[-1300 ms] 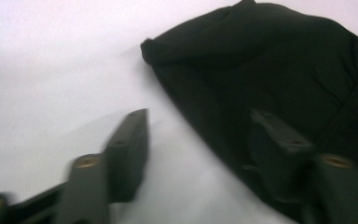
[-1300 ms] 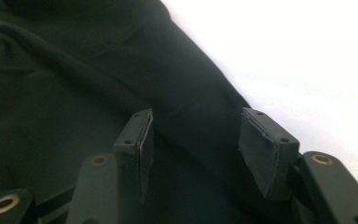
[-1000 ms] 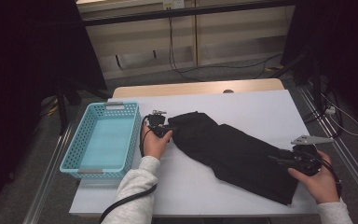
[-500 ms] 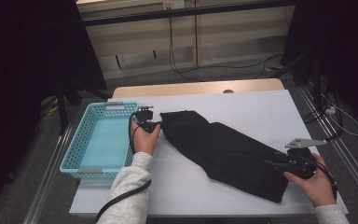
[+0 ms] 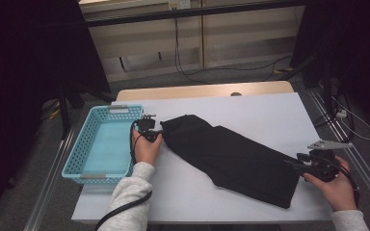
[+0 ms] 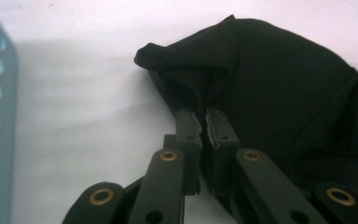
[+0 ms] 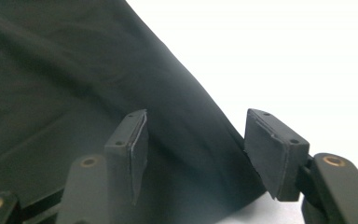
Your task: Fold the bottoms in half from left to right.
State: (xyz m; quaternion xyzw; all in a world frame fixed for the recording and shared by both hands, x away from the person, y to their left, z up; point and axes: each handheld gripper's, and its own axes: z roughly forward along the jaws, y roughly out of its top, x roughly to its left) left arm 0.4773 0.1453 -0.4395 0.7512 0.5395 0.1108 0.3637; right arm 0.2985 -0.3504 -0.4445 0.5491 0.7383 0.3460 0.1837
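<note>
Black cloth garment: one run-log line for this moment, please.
left gripper: shut on black cloth garment | right gripper: open, straddling its edge | white table

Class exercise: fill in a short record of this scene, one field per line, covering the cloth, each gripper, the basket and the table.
cloth: black garment lying flat, slantwise on the table
left gripper: left gripper shut on the garment's edge nearest the basket
right gripper: right gripper open, jaws astride the garment's far corner
basket: blue basket at the table's left side, nothing seen in it
table: white table
</note>
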